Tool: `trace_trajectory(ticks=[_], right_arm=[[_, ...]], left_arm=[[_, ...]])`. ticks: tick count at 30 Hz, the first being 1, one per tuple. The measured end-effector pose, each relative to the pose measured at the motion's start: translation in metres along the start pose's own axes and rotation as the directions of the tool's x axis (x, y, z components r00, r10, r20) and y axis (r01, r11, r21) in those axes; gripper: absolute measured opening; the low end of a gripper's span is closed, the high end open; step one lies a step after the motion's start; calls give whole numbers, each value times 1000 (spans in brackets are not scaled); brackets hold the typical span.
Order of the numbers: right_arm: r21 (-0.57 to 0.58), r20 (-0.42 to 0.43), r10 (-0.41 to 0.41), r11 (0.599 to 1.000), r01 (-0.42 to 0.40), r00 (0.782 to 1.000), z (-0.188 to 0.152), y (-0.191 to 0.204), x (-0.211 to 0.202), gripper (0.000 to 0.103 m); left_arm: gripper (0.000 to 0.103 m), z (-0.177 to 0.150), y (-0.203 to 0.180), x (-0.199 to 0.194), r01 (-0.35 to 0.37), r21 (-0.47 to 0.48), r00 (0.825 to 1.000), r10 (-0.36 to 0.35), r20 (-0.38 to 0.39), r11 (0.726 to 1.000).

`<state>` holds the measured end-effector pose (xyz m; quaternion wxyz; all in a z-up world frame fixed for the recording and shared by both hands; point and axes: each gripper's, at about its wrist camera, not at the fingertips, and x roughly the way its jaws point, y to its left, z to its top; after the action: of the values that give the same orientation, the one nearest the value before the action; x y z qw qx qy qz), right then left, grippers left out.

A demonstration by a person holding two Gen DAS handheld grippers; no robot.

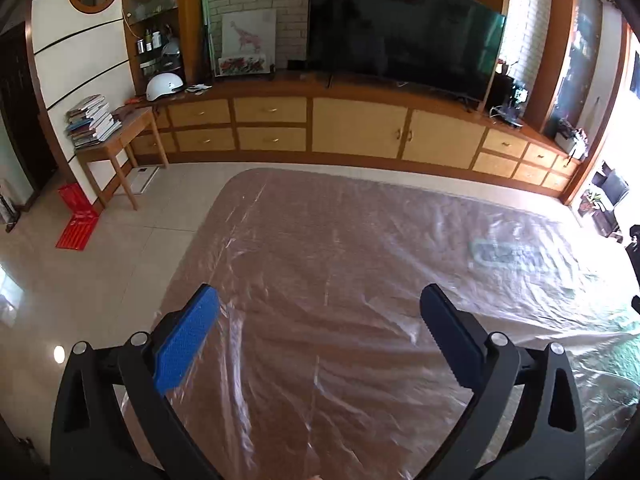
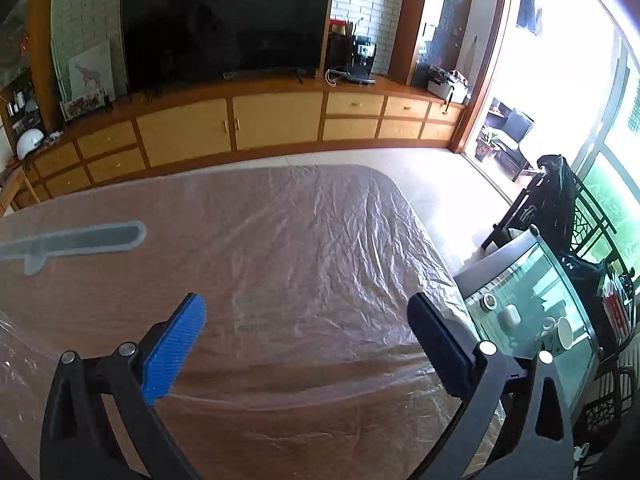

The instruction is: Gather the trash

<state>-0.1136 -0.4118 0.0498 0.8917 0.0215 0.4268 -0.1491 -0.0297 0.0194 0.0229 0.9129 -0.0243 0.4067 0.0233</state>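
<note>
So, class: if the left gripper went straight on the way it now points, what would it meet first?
Most likely the clear plastic sheet spread over the table: the open left gripper points down at it, with nothing between. Depth is hard to judge.

A crinkled sheet of clear plastic film [image 1: 360, 280] lies spread flat over a brown wooden tabletop [image 1: 280, 420], covering it edge to edge; a long grey-blue printed marking [image 2: 76, 240] shows on the film near the far side.

counter [image 1: 360, 360]: we see a broad brown top with rounded corners.
cover: we see a clear, wrinkled plastic sheet [image 2: 320, 240] lying over it.
on the sheet: we see a grey elongated printed mark [image 2: 76, 240], blurred.
</note>
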Motion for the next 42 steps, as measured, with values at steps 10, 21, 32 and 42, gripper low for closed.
trace_trajectory(ticks=[10, 21, 32, 42], right_arm=[[24, -63, -2, 1000, 3, 998, 0, -6, 6, 99], [87, -83, 67, 994, -59, 994, -2, -19, 12, 99], [87, -83, 67, 994, -59, 994, -2, -19, 12, 99], [87, -83, 67, 994, -60, 994, -3, -20, 13, 99]], left_arm=[[101, 13, -9, 19, -23, 49, 998, 25, -52, 999], [102, 14, -3, 35, -26, 19, 992, 28, -122, 999], [102, 13, -2, 35, -24, 18, 992, 26, -123, 1000], [102, 13, -2, 35, -24, 18, 992, 26, -123, 1000]])
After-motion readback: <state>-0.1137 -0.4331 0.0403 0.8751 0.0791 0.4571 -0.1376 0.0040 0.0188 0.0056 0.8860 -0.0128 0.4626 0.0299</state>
